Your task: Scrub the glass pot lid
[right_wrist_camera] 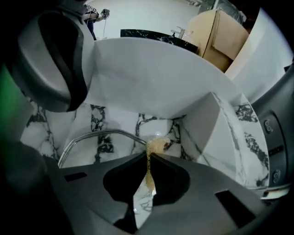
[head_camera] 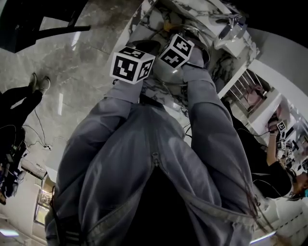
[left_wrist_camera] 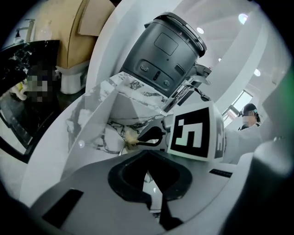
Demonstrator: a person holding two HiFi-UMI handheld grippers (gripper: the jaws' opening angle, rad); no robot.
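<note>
Glass pot lid [right_wrist_camera: 104, 131], mostly behind right claw [right_wrist_camera: 149, 153]

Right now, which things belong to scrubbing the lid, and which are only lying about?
For the job: glass lid, yellow scrub pad, right claw shut on it.
Lying about: grey appliance, brown box.

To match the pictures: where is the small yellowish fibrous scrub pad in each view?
Head view: not visible.
Left gripper view: yellowish scrub pad centre, just above the jaws.
Right gripper view: scrub pad centre, pinched between the jaws.
Shared landmark: black-veined white marble, in all three.
</note>
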